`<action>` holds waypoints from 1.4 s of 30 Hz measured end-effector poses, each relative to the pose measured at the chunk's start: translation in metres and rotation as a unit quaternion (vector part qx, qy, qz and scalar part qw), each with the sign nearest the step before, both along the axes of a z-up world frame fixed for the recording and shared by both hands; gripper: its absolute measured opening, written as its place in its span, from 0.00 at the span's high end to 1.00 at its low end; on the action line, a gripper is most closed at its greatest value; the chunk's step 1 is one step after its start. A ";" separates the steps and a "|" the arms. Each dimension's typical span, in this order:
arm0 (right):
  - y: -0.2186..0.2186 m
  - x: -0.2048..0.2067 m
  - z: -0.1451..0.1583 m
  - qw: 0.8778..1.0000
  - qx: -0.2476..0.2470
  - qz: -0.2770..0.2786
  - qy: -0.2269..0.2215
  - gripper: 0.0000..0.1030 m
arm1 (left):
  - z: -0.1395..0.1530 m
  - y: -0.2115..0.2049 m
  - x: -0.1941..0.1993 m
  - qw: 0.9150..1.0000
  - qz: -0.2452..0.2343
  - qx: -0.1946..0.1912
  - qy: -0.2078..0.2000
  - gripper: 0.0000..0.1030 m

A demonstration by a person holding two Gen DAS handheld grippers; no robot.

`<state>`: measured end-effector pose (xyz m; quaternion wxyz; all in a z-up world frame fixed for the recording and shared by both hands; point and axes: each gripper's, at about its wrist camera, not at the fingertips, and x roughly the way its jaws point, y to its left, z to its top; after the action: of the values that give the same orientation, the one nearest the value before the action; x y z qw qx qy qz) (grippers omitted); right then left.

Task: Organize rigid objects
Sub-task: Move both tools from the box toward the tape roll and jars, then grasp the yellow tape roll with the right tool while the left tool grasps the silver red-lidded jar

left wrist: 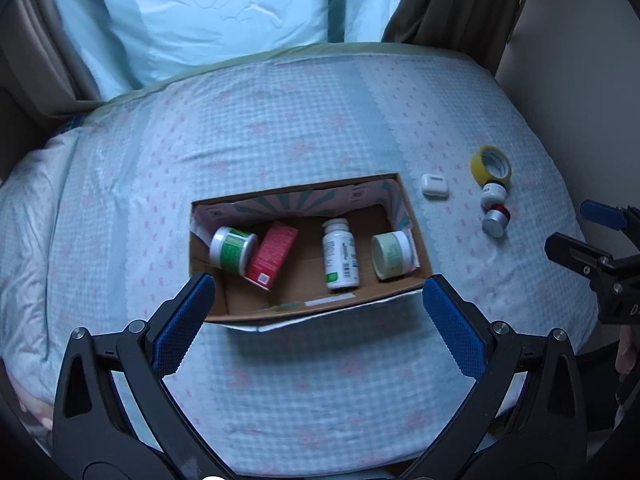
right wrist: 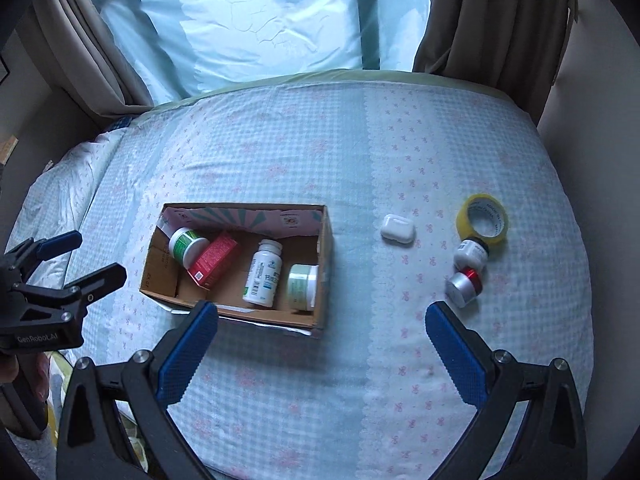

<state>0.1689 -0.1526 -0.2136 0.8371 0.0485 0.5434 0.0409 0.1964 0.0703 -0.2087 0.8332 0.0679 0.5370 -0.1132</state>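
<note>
Four containers lie in a cardboard box (left wrist: 416,240) just ahead of the spread, empty left gripper (left wrist: 316,312); the right gripper (right wrist: 320,332), likewise spread, hovers near a tape roll (right wrist: 483,219).

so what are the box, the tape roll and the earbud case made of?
Box: corrugated cardboard, matte brown, raw flap edges, printed liner inside. Tape roll: glossy yellowish translucent film, likely plastic, on a printed core. Earbud case: smooth white, probably hard plastic.

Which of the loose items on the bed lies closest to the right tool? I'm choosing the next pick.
The silver jar with the red band, just beyond the right tool; the white bottle, tape roll and earbud case lie farther.
</note>
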 end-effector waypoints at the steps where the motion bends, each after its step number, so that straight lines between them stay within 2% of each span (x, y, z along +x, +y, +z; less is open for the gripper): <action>1: -0.013 -0.002 0.002 1.000 -0.003 0.005 -0.001 0.00 | 0.001 -0.013 -0.006 1.000 0.002 -0.004 0.002 0.00; 5: -0.068 -0.005 0.008 1.000 -0.017 0.022 -0.006 0.00 | -0.001 -0.069 -0.025 1.000 0.000 -0.021 0.008 0.00; 12: -0.159 0.014 -0.001 0.999 -0.029 0.020 0.016 0.00 | -0.022 -0.166 -0.031 0.998 -0.043 -0.043 0.027 0.00; 18: -0.202 0.060 -0.047 0.994 -0.048 0.067 0.076 0.00 | -0.070 -0.236 -0.011 0.991 -0.106 -0.042 0.064 0.00; 21: -0.219 0.092 -0.077 0.990 -0.032 0.078 0.116 0.00 | -0.099 -0.267 -0.001 0.987 -0.146 -0.030 0.068 0.00; 26: -0.231 0.146 -0.139 0.979 -0.017 0.085 0.184 0.00 | -0.154 -0.309 0.011 0.975 -0.210 -0.011 0.072 0.00; 33: -0.228 0.187 -0.224 0.962 0.005 0.085 0.258 0.00 | -0.216 -0.341 0.032 0.967 -0.247 -0.009 0.064 0.00; 37: -0.222 0.200 -0.256 0.957 -0.002 0.077 0.278 0.00 | -0.248 -0.354 0.035 0.963 -0.261 -0.013 0.059 0.00; 42: -0.216 0.209 -0.273 0.958 -0.018 0.068 0.279 0.00 | -0.272 -0.366 0.034 0.961 -0.272 -0.011 0.055 0.03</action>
<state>0.3782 -0.3685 -0.4866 0.6484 0.0061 0.7578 0.0727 0.2305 -0.2956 -0.4810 0.7411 0.1955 0.5419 -0.3448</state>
